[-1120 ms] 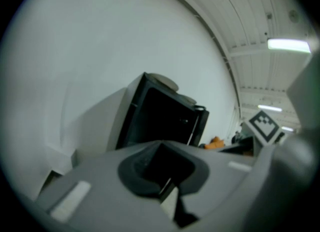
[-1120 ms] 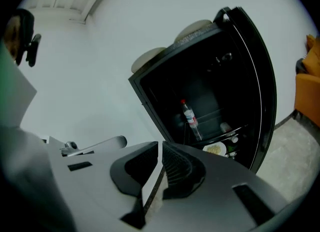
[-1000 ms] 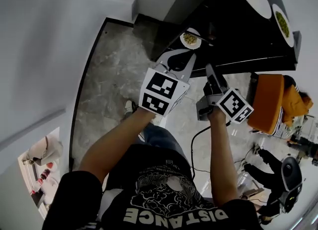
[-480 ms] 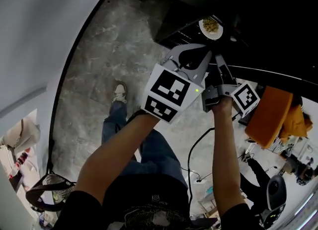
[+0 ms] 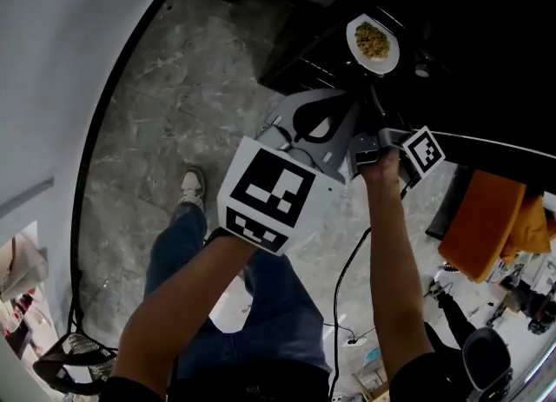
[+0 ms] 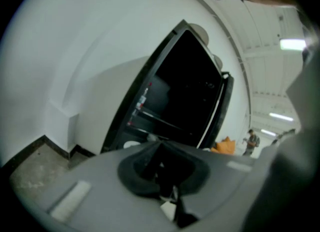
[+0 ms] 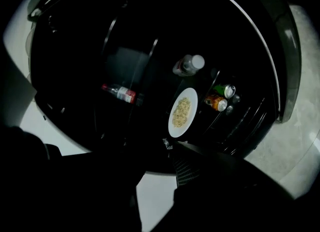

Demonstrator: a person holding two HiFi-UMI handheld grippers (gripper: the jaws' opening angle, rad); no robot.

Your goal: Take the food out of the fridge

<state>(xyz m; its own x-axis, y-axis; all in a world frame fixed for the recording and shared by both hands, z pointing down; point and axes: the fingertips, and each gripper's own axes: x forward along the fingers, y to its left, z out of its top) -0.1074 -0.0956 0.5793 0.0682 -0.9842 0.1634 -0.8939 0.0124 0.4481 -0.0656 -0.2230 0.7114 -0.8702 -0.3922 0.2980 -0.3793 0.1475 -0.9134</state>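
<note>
Both grippers are dropping lower in front of the open black fridge [image 5: 469, 62] than a second ago, and the plate of food [image 5: 373, 42] is now sitting closer ahead of them in the head view. The right gripper [image 7: 150, 158] is pointing at that plate on a dark fridge shelf, its jaws having just been opening and now standing wide apart with nothing between them, short of the plate's rim. Two cans [image 7: 222, 98] are standing just beside the plate and a capped bottle [image 7: 189, 64] is lying near it. The left gripper [image 6: 160, 168] is hovering alongside, jaws pressed together and empty, above the grey stone floor [image 5: 174, 114].
</note>
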